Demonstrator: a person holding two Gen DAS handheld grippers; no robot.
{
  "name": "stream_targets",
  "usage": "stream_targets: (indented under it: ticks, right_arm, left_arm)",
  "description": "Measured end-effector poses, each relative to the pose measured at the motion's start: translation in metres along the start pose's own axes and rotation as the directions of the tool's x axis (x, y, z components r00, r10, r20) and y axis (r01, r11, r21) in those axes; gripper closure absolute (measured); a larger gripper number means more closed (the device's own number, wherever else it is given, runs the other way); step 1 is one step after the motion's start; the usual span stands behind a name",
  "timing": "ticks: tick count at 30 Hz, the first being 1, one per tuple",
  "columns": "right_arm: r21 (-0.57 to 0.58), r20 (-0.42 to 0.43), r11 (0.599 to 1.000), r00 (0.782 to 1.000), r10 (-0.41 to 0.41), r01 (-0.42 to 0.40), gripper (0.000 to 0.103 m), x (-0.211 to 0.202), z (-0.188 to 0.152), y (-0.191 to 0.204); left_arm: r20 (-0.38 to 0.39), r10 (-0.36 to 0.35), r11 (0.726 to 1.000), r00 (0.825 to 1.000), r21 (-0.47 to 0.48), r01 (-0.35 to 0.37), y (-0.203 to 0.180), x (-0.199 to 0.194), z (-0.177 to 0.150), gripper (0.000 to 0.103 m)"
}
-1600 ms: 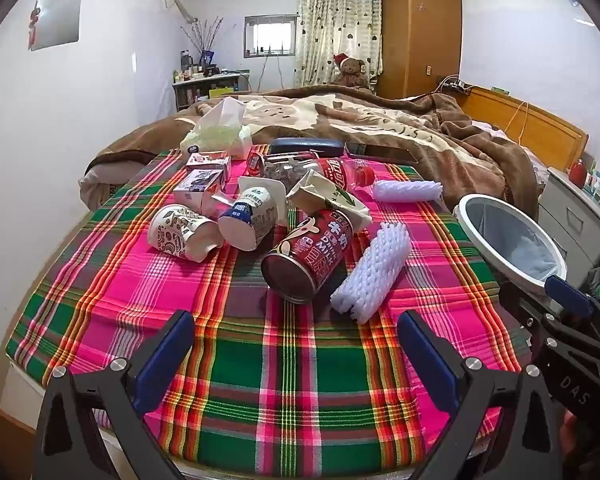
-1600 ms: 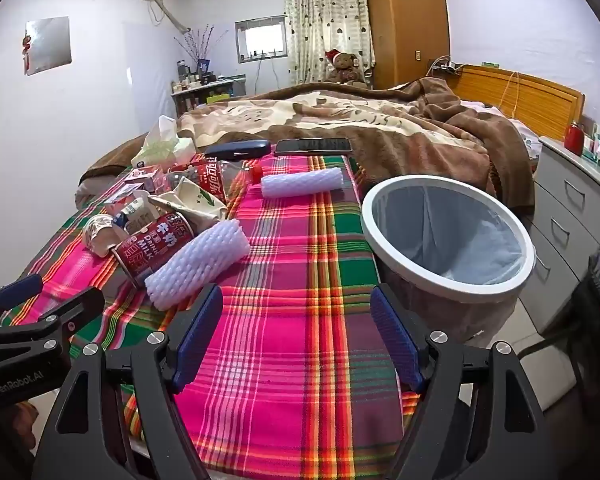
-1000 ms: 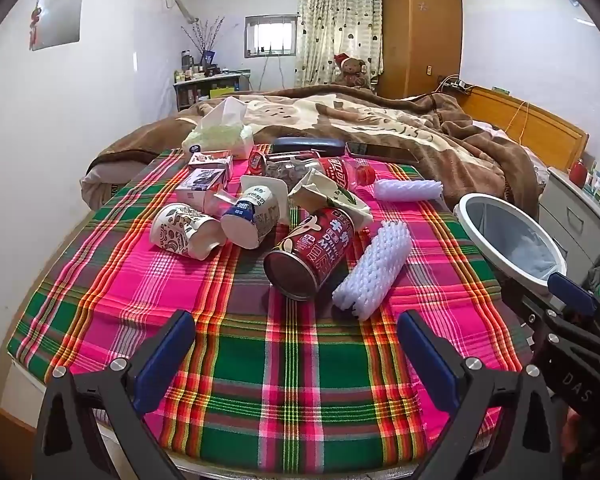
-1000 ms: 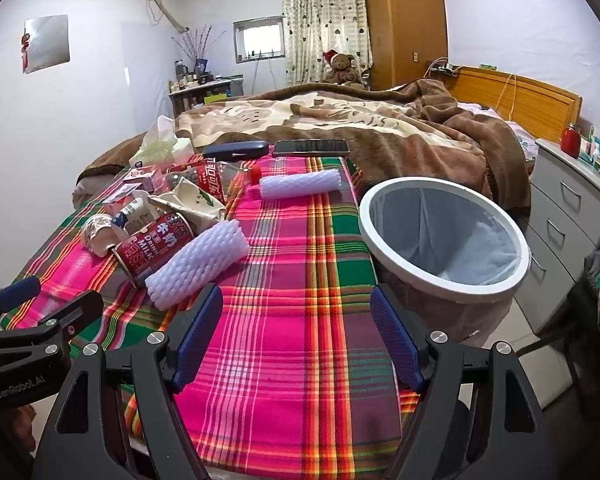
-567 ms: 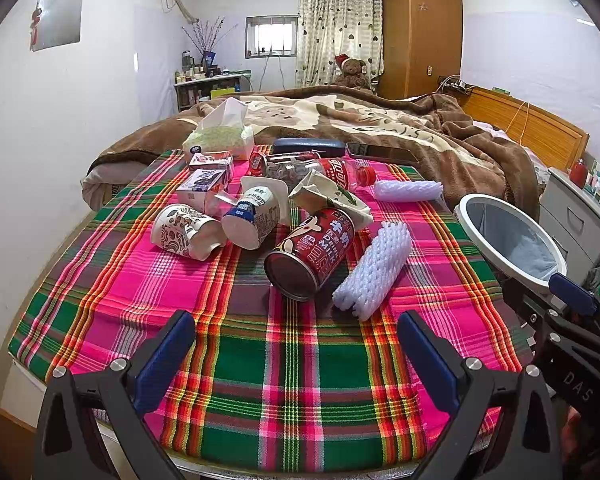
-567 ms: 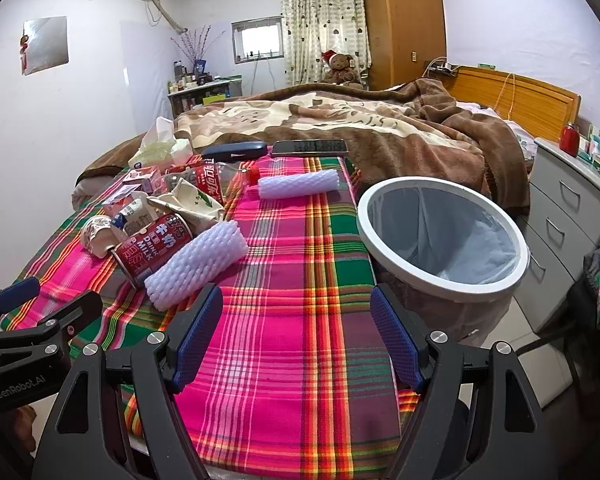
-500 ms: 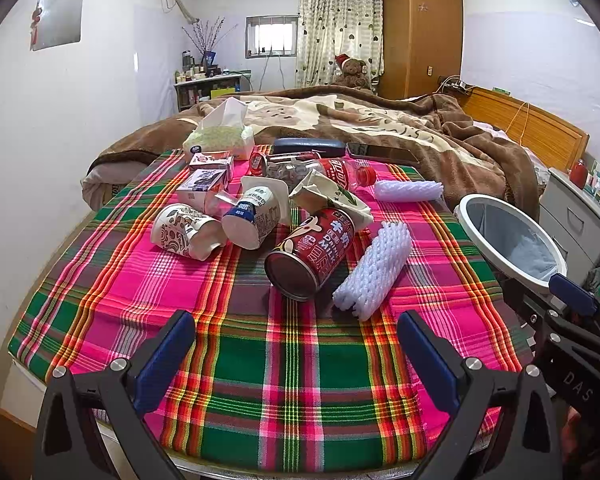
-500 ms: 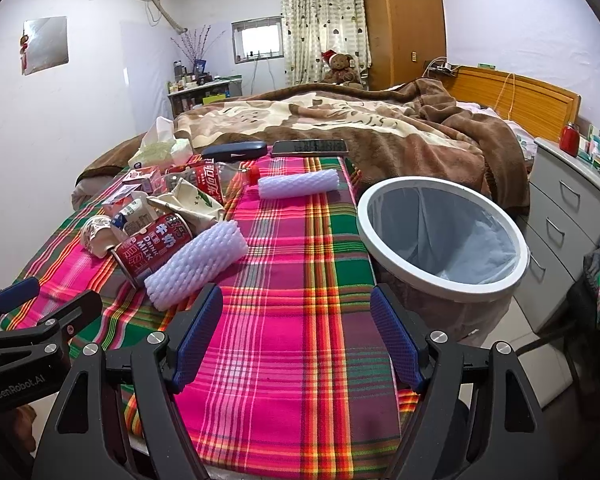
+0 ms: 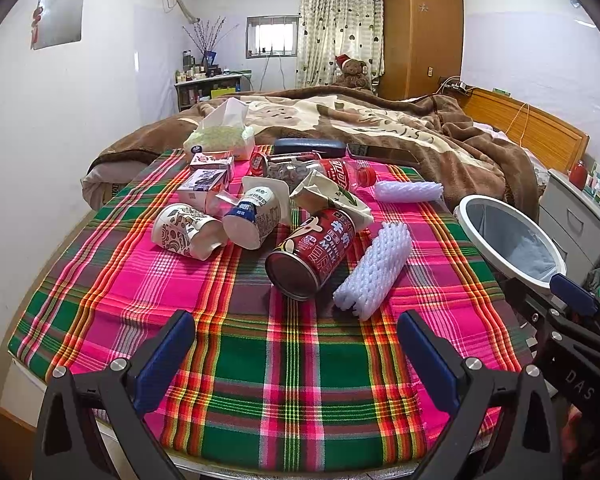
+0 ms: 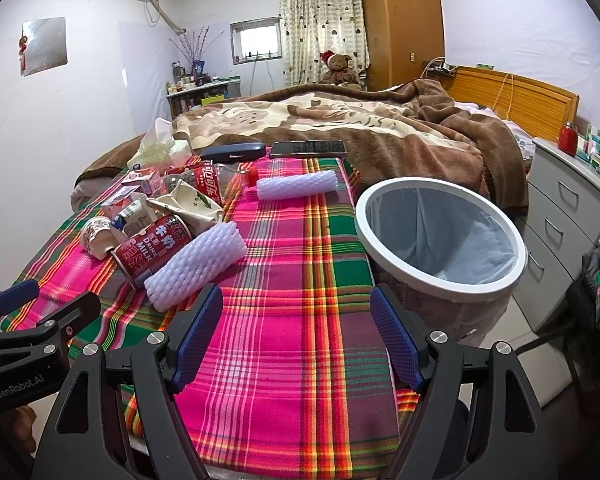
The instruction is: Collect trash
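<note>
Toppled red milk can (image 9: 312, 254) beside foam sleeve (image 9: 374, 272)

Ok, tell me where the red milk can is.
The red milk can lies on its side mid-tablecloth, touching the white foam sleeve on its right.

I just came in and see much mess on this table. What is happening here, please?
A person holds two grippers above the plaid-covered table. The left gripper and right gripper both have open, empty jaws. The trash lies untouched: a red milk can, white foam sleeves and paper cups. The white-rimmed lined bin beside the table looks empty.
</note>
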State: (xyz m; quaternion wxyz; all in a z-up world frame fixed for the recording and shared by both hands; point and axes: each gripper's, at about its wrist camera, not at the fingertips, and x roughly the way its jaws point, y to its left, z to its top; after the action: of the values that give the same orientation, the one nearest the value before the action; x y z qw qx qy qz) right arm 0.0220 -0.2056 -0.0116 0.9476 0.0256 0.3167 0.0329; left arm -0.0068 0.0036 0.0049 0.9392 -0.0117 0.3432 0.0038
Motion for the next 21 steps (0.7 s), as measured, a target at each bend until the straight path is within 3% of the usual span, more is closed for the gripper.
stream_targets:
  ticks: [21]
  right_arm:
    - [0.001,-0.001,1.000,1.000,-0.002,0.002,0.025,-0.0008,-0.0002,-0.0007]
  left_arm:
    - [0.000,0.002,1.000,1.000,-0.003,-0.002,0.0010,-0.0018,0.0002,0.000]
